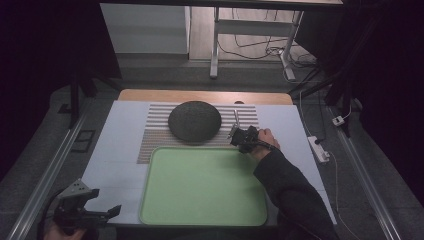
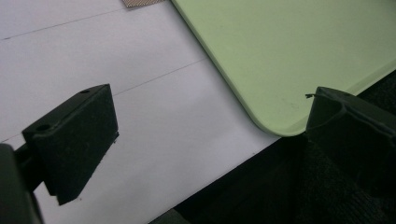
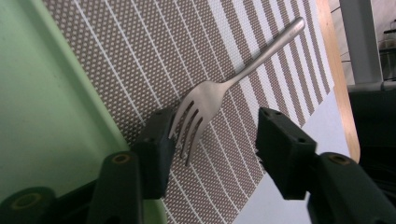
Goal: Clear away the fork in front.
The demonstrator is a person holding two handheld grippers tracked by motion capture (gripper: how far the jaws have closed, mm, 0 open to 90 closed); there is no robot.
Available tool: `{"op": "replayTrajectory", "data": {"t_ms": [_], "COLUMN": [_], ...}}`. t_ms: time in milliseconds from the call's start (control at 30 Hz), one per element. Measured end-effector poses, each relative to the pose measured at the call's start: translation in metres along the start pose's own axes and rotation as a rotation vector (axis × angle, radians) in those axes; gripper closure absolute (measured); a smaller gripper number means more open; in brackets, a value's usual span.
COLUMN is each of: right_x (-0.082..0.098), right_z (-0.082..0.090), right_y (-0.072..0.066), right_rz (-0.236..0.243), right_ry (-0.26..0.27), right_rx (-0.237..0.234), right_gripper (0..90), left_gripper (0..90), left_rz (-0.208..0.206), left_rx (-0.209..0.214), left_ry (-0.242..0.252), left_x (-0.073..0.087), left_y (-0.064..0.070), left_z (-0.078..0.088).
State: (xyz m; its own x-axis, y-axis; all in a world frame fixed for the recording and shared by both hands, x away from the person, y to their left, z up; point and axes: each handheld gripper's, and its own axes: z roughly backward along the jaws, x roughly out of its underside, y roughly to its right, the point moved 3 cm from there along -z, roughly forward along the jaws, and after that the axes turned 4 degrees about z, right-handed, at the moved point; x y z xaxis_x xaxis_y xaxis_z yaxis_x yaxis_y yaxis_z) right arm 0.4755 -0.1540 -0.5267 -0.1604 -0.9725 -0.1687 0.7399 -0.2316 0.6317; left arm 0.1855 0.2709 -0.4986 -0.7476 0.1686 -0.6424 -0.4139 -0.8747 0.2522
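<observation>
- Two tools are in use, but the work is on the right side: the right tool [image 1: 239,136] hovers over the fork [image 3: 219,88], which lies on the striped placemat [image 3: 140,56] just beside the far right corner of the green tray [image 1: 200,185]
- Its jaws are partly apart and not yet pressing; the fork head sits between them, with the tines touching or almost touching one pad, and a clear gap to the other pad
- My judgement is that the step in hand is to grasp the fork, so the tool should be centred first, so both pads meet the metal together
- A fork is thin and flat, so the pads must come low, close to the placemat, otherwise the fork can slip out or turn
- Gripping nearer the neck than the tine tips seems safer to me
- The dark round plate [image 1: 194,121] is near on the same placemat, so any lift should stay clear of it
- The left tool [image 1: 102,202] waits open over the white worktop [image 2: 140,154], near the tray corner, holding nothing
</observation>
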Motion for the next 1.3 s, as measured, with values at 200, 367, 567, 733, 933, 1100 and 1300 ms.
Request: {"op": "replayTrajectory", "data": {"t_ms": [200, 367, 567, 733, 933, 1100, 1300], "right_x": [0.003, 0.007, 0.008, 0.008, 0.010, 0.013, 0.016], "right_z": [-0.003, -0.004, 0.002, 0.009, 0.017, 0.029, 0.041], "right_y": [-0.004, -0.008, -0.006, -0.003, 0.000, 0.003, 0.004], "right_rz": [0.066, 0.127, 0.122, 0.092, 0.045, -0.019, -0.061], "right_ry": [-0.022, -0.053, -0.041, -0.005, 0.029, 0.071, 0.119], "right_rx": [-0.014, 0.049, 0.057, 0.014, 0.017, 0.007, -0.020], "right_gripper": [70.3, 81.8, 89.5, 90.0, 90.0, 90.0, 90.0], "left_gripper": [2.7, 2.8, 3.0, 2.1, 0.0, 0.0, 0.0], "left_rz": [-0.002, -0.002, -0.007, -0.007, -0.014, -0.007, -0.061], "left_rx": [0.001, 0.000, -0.001, -0.003, -0.015, 0.035, 0.137], "left_ry": [0.000, 0.000, 0.002, 0.013, 0.029, 0.051, 0.049], "left_x": [0.000, 0.000, 0.000, 0.000, -0.001, -0.007, -0.017], "left_y": [0.000, 0.000, 0.001, 0.001, 0.003, 0.005, 0.006], "left_z": [0.000, 0.000, 0.000, 0.001, 0.002, 0.003, -0.001]}}
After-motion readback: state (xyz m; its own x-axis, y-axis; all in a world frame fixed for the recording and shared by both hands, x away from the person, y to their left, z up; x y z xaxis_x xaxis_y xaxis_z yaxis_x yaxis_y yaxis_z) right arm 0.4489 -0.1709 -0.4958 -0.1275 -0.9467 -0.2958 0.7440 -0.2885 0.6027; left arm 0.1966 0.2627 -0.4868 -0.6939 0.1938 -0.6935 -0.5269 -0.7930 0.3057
